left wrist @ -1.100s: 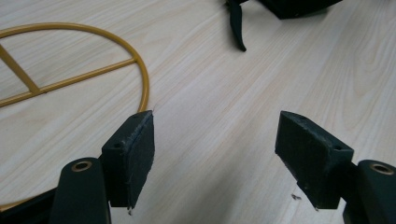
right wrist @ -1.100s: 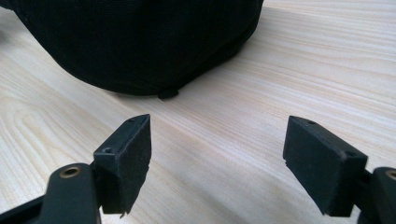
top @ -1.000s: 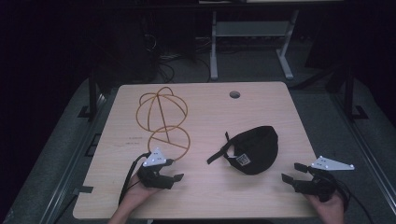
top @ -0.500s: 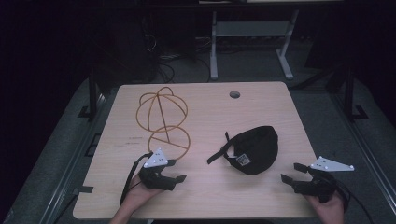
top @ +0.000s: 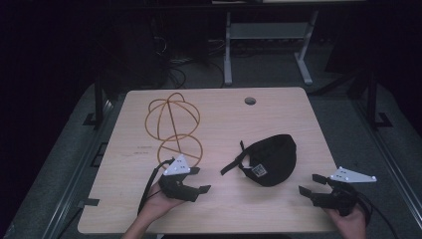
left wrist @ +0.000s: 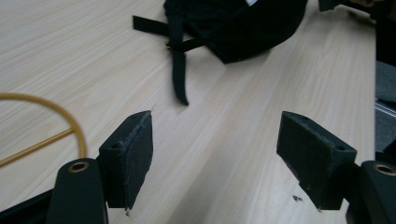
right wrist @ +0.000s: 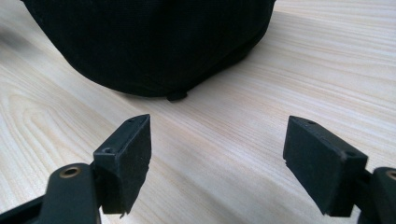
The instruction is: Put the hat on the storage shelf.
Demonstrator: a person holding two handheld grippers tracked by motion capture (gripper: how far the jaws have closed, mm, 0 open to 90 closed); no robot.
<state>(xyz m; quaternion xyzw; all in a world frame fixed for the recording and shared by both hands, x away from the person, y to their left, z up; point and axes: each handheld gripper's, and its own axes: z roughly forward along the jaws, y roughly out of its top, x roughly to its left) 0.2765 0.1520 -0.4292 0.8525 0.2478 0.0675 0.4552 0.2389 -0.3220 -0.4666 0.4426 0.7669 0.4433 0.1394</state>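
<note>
Black cap (top: pixel 271 159) lay upside down on the wooden table (top: pixel 219 124), right of centre, between the two grippers and touching neither. Its strap (top: pixel 231 163) trailed out toward the left side. White label (top: pixel 258 171) with dark print was visible inside the cap, too small to read. Faint printed text on the table (top: pixel 143 151) near the wire frame was also unreadable.

Left gripper (top: pixel 198 180) rested low at the near left edge, jaws spread wide with nothing between them; its view showed the strap end (left wrist: pixel 179 79) ahead on bare wood. Right gripper (top: pixel 312 184) sat at the near right corner, jaws also spread and empty, cap's rounded side (right wrist: pixel 149 42) just ahead of it.

Orange wire frame (top: pixel 173 127) stood on the left half of the table, just beyond the left gripper.
</note>
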